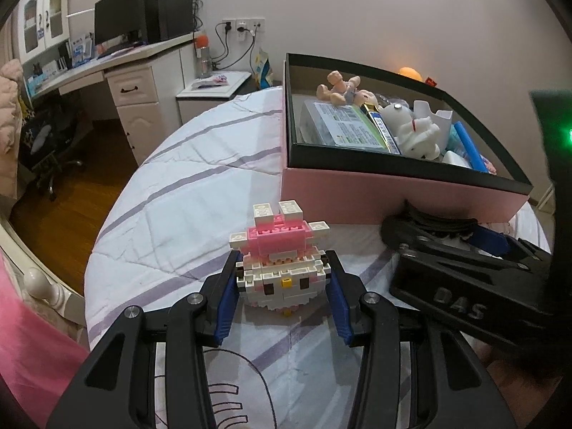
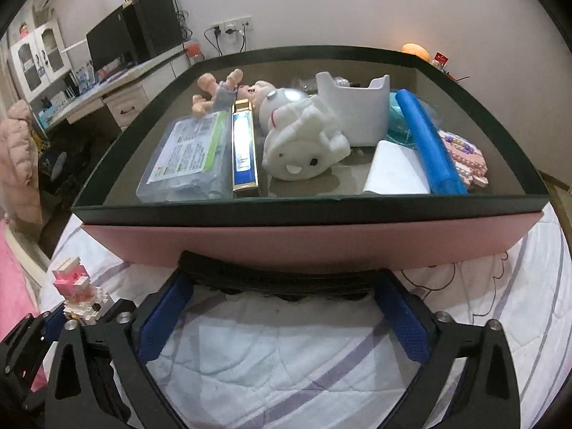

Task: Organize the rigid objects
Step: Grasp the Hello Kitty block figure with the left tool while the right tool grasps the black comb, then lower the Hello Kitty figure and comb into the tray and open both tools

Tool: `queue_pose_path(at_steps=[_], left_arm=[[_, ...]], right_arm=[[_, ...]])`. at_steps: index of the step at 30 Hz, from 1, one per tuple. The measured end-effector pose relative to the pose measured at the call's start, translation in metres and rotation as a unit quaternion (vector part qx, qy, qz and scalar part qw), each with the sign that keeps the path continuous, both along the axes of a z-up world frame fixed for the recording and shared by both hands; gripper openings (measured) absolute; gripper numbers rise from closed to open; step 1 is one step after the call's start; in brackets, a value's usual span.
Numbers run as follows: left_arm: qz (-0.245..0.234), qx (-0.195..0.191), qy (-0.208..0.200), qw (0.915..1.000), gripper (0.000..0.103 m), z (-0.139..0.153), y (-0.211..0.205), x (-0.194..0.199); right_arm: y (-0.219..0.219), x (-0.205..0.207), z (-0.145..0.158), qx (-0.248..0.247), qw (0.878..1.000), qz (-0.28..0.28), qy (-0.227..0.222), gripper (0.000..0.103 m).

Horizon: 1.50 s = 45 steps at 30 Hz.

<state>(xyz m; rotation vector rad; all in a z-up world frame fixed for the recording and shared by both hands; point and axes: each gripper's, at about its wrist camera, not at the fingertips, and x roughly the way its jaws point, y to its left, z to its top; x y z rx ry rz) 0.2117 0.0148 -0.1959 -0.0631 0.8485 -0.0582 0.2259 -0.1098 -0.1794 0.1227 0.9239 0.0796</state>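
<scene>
Two grippers in play. Left gripper (image 1: 282, 286) pinching brick figure (image 1: 282, 264), low over bed (image 1: 171, 193), short of pink box (image 1: 393, 193). Right gripper (image 2: 282, 307) spread around black ridged object (image 2: 279, 282) against box wall, pads not pressing.

Risk: studded bricks separate under squeeze; figure clips box rim on lift; grippers, close alongside, collide.

Right view alone: full box contents, white toy (image 2: 304, 146), blue tube (image 2: 429, 143). Left view alone: grip on figure.

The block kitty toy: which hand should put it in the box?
Left. Its gripper already has the block kitty toy between its jaws, while the right gripper is around a black thing by the pink box.
</scene>
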Motion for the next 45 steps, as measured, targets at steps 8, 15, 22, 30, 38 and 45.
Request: queue_pose_path(at_steps=[8, 15, 22, 30, 38, 45], left_arm=[[0.008, 0.005, -0.01, 0.9999, 0.046, 0.002, 0.001, -0.006], [0.001, -0.003, -0.019, 0.9998, 0.046, 0.018, -0.005, -0.017], [-0.018, -0.001, -0.067, 0.9976, 0.046, 0.066, -0.015, -0.008], [-0.036, 0.002, -0.118, 0.9923, 0.046, 0.117, -0.033, 0.021], [-0.05, -0.002, -0.109, 0.9927, 0.046, 0.119, -0.05, 0.082], [-0.054, 0.002, -0.07, 0.9961, 0.046, 0.099, -0.059, 0.157]], right_arm=[[-0.021, -0.023, 0.01, 0.04, 0.999, 0.019, -0.014, 0.095], [-0.042, -0.048, 0.036, 0.054, 0.998, 0.017, -0.041, 0.095], [-0.067, -0.051, 0.083, 0.066, 0.993, 0.014, -0.092, 0.095], [-0.094, -0.026, 0.12, 0.051, 0.99, 0.008, -0.135, 0.095], [-0.102, 0.023, 0.126, 0.039, 0.99, 0.016, -0.134, 0.096], [-0.102, 0.092, 0.108, 0.035, 0.994, 0.026, -0.102, 0.096]])
